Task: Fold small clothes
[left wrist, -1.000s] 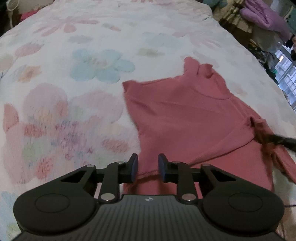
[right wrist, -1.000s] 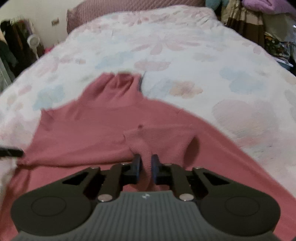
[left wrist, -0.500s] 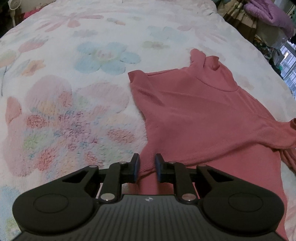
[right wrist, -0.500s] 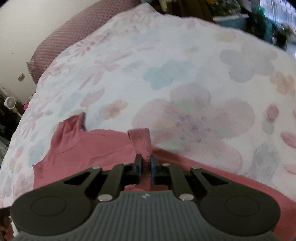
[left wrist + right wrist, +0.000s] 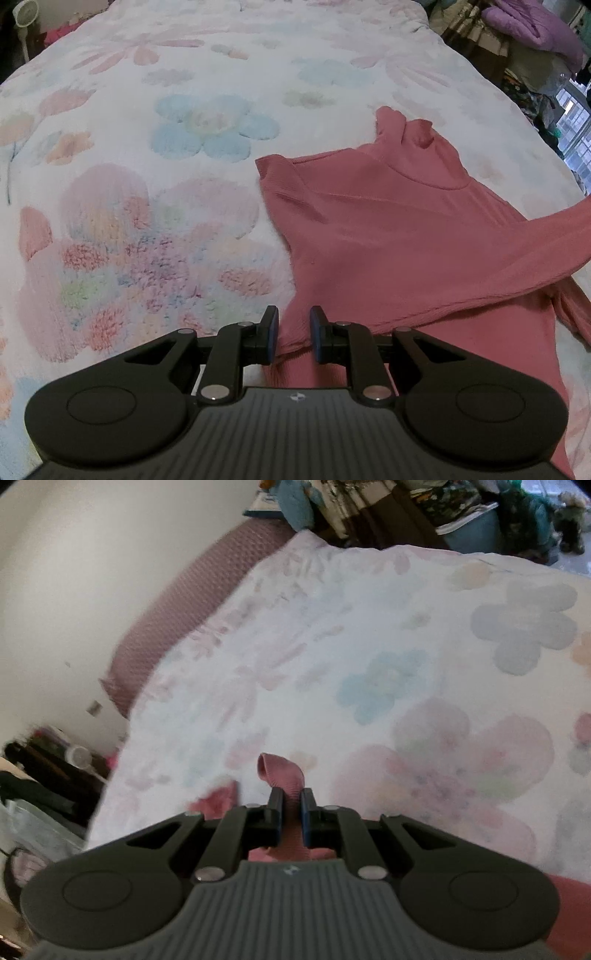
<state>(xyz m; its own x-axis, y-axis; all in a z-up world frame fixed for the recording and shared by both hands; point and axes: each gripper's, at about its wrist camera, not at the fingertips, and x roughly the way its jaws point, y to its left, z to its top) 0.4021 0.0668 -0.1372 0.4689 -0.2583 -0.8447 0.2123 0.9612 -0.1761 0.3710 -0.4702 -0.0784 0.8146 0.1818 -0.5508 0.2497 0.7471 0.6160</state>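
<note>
A pink turtleneck top point(image 5: 388, 229) lies flat on the flowered bedspread point(image 5: 147, 184), collar toward the far side. One long sleeve point(image 5: 517, 254) is drawn across its body from the right. My left gripper point(image 5: 293, 334) is open, low over the top's near left edge, fabric between the jaws but not pinched. My right gripper point(image 5: 291, 814) is shut on the pink sleeve cuff point(image 5: 282, 775), held up above the bed. A bit of the top point(image 5: 218, 801) shows at its left.
A mauve pillow point(image 5: 207, 602) lies at the head of the bed by the wall. Piled clothes and a purple quilt point(image 5: 532, 29) stand off the bed's right side. Clutter and bags point(image 5: 37, 794) sit on the floor beside the bed.
My right gripper has lifted the sleeve cuff and swung it out away from the top's body. My left gripper has narrowed a little and stayed over the top's near edge.
</note>
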